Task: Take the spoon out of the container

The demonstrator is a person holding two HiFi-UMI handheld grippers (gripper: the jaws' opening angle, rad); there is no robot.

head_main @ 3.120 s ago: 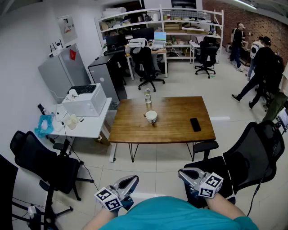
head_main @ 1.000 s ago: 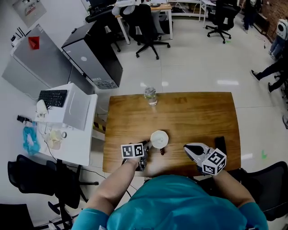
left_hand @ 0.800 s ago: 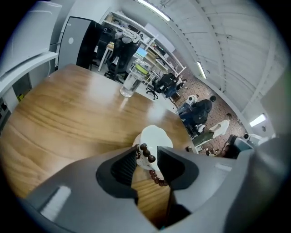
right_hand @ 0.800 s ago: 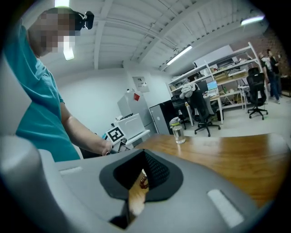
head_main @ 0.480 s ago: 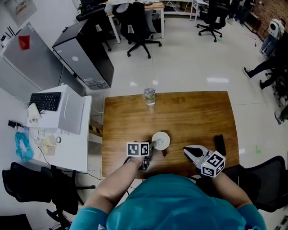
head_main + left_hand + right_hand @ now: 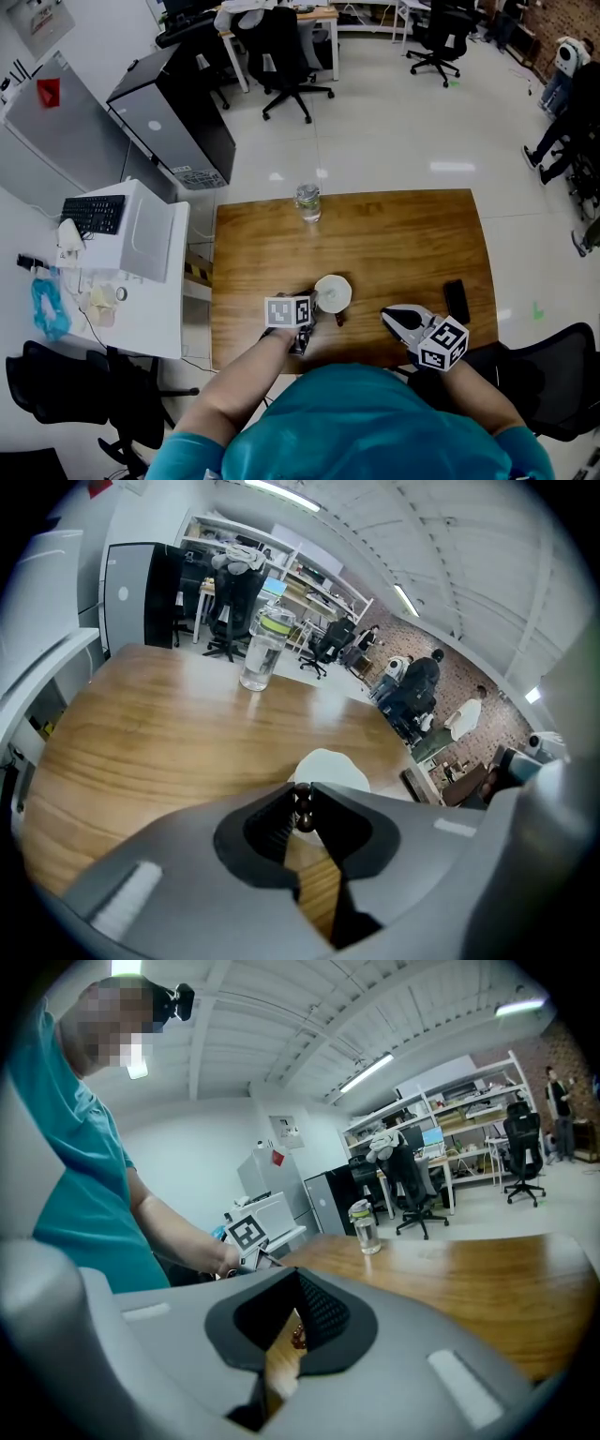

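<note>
A white container stands near the front edge of the wooden table. A spoon with a dark beaded handle sticks out of it toward me. My left gripper sits at the container's near left side. In the left gripper view its jaws are closing and their tips touch the beaded handle on both sides, with the container just behind. My right gripper hovers to the right of the container, shut and empty. Through its jaws I see the handle farther off.
A clear water bottle stands at the table's far edge. A black phone lies to the right, close to my right gripper. A white side desk with a keyboard is on the left. Office chairs stand around the table.
I have come from across the room to stand over the table. Over the last second my left gripper edged in closer to the container's near left side. The right gripper has hardly moved.
</note>
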